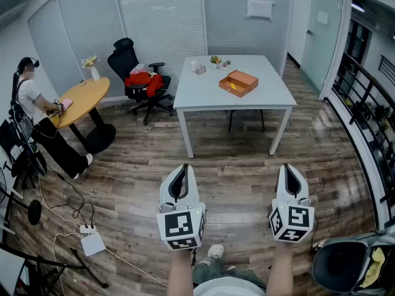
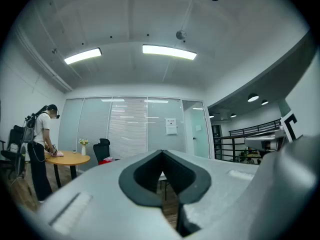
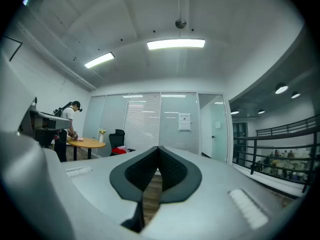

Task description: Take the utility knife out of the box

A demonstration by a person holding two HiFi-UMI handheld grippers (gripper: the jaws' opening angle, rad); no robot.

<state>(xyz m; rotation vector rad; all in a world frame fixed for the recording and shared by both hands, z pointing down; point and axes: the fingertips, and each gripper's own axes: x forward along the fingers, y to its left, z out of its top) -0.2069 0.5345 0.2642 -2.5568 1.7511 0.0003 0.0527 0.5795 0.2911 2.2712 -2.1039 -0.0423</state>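
Floor [image 1: 234, 184] — grey-brown wood planks under you.
White table [image 1: 203, 94] at 12 o'clock, well apart from both grippers. On its right half lies the orange box [image 1: 238, 82], open, with a yellow object [image 1: 234, 87] inside that is too small to name.
Round wooden table [image 1: 80, 97] at 10 o'clock, with a person [image 1: 31, 97] standing at it.
Black office chair [image 1: 133, 73] at 11 o'clock.
Glass partitions with blinds [image 1: 160, 17] close the far side.
Wall notice [image 1: 260, 0] at 12 o'clock — print too small to read.
Your left gripper [image 1: 183, 167] and right gripper [image 1: 287, 167] are each clenched tip to tip, with nothing held.
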